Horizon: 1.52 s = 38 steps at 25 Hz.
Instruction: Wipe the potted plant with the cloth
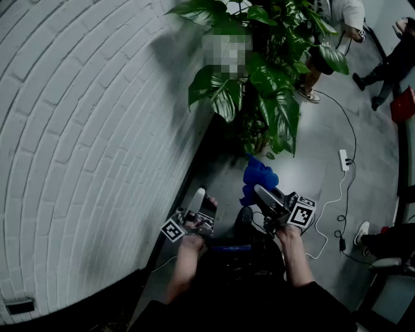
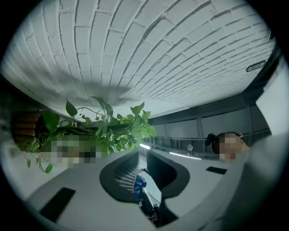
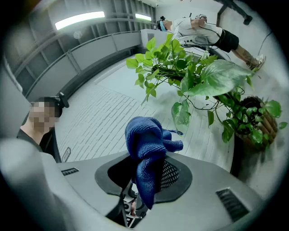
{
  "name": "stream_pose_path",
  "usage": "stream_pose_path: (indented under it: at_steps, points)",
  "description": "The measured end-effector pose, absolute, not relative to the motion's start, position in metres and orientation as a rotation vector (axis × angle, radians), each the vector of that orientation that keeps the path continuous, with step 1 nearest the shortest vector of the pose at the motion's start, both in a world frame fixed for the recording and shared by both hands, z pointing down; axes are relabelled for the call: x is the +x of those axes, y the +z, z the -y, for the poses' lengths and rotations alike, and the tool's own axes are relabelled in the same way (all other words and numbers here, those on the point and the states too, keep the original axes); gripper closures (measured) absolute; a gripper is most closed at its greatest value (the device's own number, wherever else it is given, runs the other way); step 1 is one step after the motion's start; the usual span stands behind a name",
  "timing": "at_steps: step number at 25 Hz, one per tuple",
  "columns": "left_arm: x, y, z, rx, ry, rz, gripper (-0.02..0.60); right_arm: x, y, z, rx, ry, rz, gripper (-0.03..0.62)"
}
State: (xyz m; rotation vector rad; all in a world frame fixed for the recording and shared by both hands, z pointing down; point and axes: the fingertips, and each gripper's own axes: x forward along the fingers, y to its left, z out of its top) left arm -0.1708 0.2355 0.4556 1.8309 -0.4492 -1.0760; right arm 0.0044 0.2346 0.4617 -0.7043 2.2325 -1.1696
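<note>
The potted plant [image 1: 266,84] with broad green leaves stands on the floor by the brick wall, ahead of both grippers. My right gripper [image 1: 262,192] is shut on a bunched blue cloth [image 1: 259,176], held up short of the lowest leaves. In the right gripper view the cloth [image 3: 145,137] hangs over the jaws of that gripper [image 3: 149,163], with the plant [image 3: 189,76] and its woven pot [image 3: 257,122] beyond. My left gripper [image 1: 198,200] is beside it on the left, shut and holding nothing. The left gripper view has this gripper [image 2: 141,155] pointing up toward the leaves [image 2: 108,128].
A white brick wall [image 1: 84,142] runs along the left. A white power strip [image 1: 343,159] with cables lies on the grey floor to the right. People stand behind the plant [image 1: 337,19], and a shoe [image 1: 362,232] shows at the right.
</note>
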Motion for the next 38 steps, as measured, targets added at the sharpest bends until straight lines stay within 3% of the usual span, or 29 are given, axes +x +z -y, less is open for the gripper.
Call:
stream_pose_path:
  at_steps: [6,19,28,38]
  points:
    - [-0.143,0.456,-0.145,1.827,-1.134,0.535,0.452,0.057,0.447,-0.156,-0.711,-1.101,-2.297,0.474]
    - [-0.135,0.479,0.026,1.875,-1.084,0.642,0.237,0.082,0.416,-0.069,-0.92,-0.891,-2.347,0.474]
    - [-0.117,0.471,0.096,1.887,-1.055,0.418,0.225,0.036,0.365,0.012,-1.071,-0.741,-2.427,0.474]
    - [-0.086,0.461,0.128,1.888,-1.066,0.226,0.215,0.034,0.351,0.062,-1.295,-0.611,-2.486,0.474]
